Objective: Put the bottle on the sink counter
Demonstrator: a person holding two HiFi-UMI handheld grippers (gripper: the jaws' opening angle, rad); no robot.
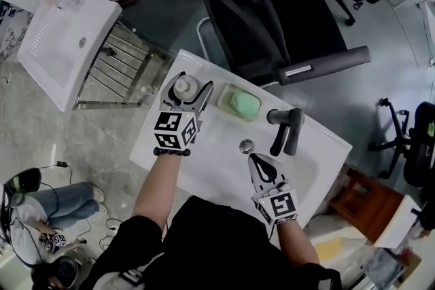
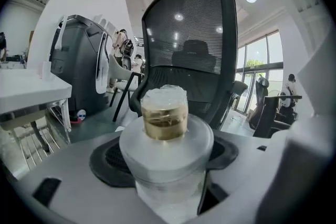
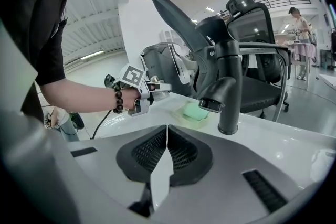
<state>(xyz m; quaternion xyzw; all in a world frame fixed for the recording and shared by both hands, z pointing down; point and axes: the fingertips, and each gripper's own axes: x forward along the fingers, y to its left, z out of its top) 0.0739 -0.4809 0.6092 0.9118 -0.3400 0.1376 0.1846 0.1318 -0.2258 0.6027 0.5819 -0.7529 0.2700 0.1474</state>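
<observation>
We see the left claw [image 1: 187, 90] clamped around a frosted bottle [image 2: 165, 136] (gold neck, clear cap) at a corner of the sink counter [image 1: 146, 151], beside green soap [image 1: 243, 104]; the right claw [image 1: 255, 161] is closed, empty.

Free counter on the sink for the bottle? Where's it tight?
Bare: the back-left corner, between the sink's left edge and the soap dish, where the left gripper holds the bottle. The strip right of the faucet is also bare. Tight: the gap between soap dish and faucet.
</observation>
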